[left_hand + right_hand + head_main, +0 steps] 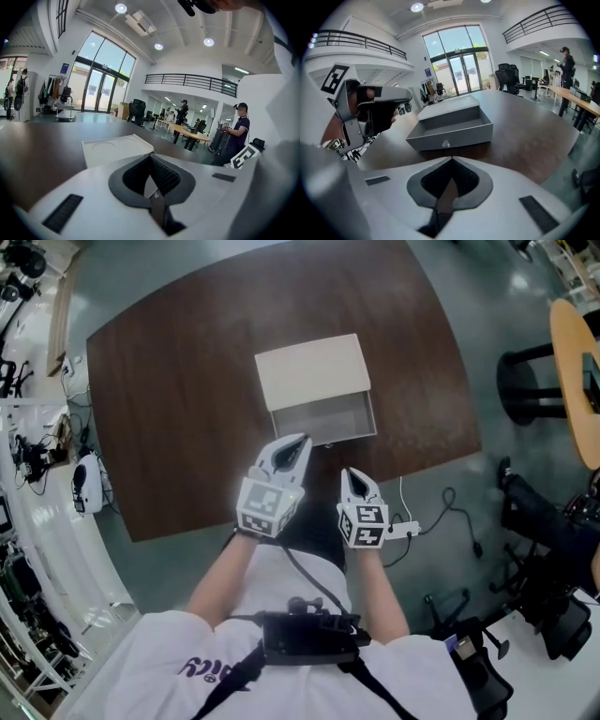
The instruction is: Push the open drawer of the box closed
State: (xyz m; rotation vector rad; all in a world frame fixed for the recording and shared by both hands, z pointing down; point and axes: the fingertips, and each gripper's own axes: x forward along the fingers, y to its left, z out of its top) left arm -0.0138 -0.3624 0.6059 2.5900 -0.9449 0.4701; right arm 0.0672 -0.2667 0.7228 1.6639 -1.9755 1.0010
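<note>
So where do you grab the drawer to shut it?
Best on the flat front of the drawer, right by its little knob, coming straight at that front. The drawer sticks straight out of the box, so a push in the middle should slide it in evenly. The knob looks too small to need pinching.

Dark wooden table point(169, 381), white box point(314, 371) atop

- you're in a big open-plan office/lab hall: tall glass doors point(461, 70), mezzanine railing point(192, 82) overhead.
- office chairs point(508, 75) & long desk point(190, 135) w/ ppl point(240, 124) standing by.
- on your left: white bench point(56, 549) packed w/ cables point(23, 451) & gear.
- recessed ceiling lights point(158, 46), polished floor point(525, 465).
</note>
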